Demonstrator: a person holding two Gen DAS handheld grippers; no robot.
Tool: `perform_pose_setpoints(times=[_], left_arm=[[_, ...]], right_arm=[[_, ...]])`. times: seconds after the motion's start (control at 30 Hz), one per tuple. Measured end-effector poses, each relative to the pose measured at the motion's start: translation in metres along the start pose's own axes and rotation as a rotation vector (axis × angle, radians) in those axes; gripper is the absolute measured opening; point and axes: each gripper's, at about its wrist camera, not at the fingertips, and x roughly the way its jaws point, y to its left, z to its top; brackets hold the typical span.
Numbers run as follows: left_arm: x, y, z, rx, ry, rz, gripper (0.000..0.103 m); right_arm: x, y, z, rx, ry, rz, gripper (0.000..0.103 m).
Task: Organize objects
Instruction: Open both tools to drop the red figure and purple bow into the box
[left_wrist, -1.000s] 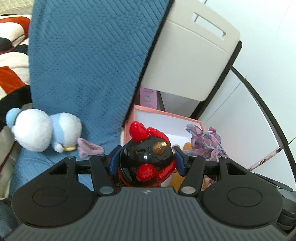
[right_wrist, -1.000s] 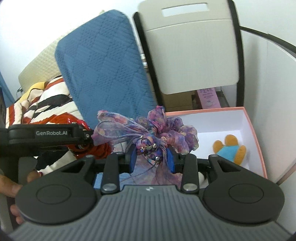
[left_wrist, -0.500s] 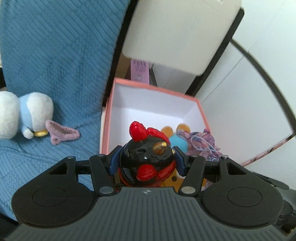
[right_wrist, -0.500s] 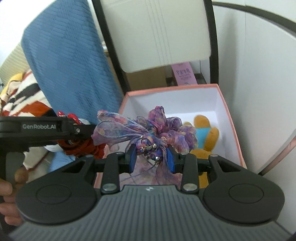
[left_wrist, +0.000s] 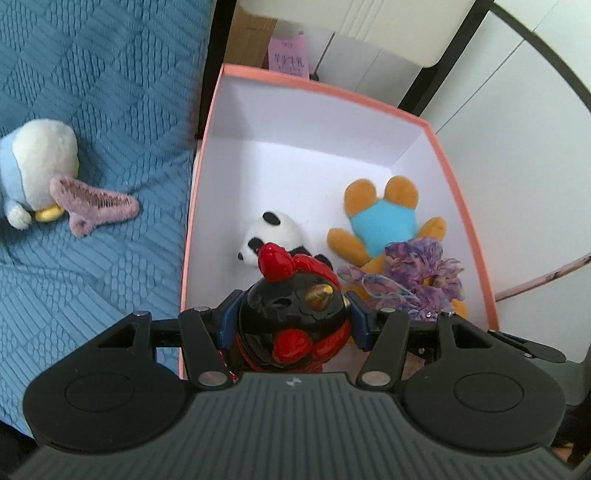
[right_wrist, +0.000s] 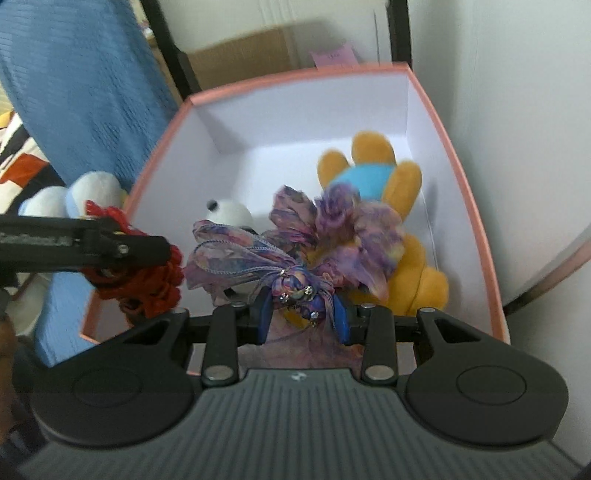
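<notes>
Left wrist: rooster toy (left_wrist: 293, 325) in claw (left_wrist: 293, 323)

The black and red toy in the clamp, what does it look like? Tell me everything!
The toy is a round, shiny black figure, hard-looking, with red lumps on top and in front and a small gold cone. The left gripper pinches it from both sides with blue pads, holding it above the near edge of the pink box.

Black-red rooster toy (left_wrist: 291, 325) & purple ribbon scrunchie (right_wrist: 295, 251) held above pink box (left_wrist: 461, 206) w/ panda (left_wrist: 273, 236), orange plush (left_wrist: 380, 218) inside.
</notes>
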Motion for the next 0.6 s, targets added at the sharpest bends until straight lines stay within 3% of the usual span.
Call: perform_pose_setpoints(times=[0.23,0.33,0.4,0.43,0.6], left_arm=[[0.009,0.002,0.001,-0.012,0.027,0.009,0.064],[0.004,0.004,0.002,-0.024,0.013,-0.006,0.065],[0.0,0.007,0.004,-0.035,0.021,-0.018,0.065],[-0.003,0.008,0.005,-0.036,0.018,-0.02,0.065],[-0.03,0.009,0.004,-0.017,-0.021,-0.029,0.065]], right_arm=[[0.002,0.0,0.002,0.016,-0.008,0.008,0.044],[-0.008,-0.002,0.006,0.034,-0.044,0.014,0.055],[-0.015,0.0,0.009,0.044,-0.058,0.019,0.072],[-0.019,0.0,0.009,0.053,-0.062,0.028,0.076],[-0.045,0.007,0.012,0.039,-0.096,0.045,0.077]])
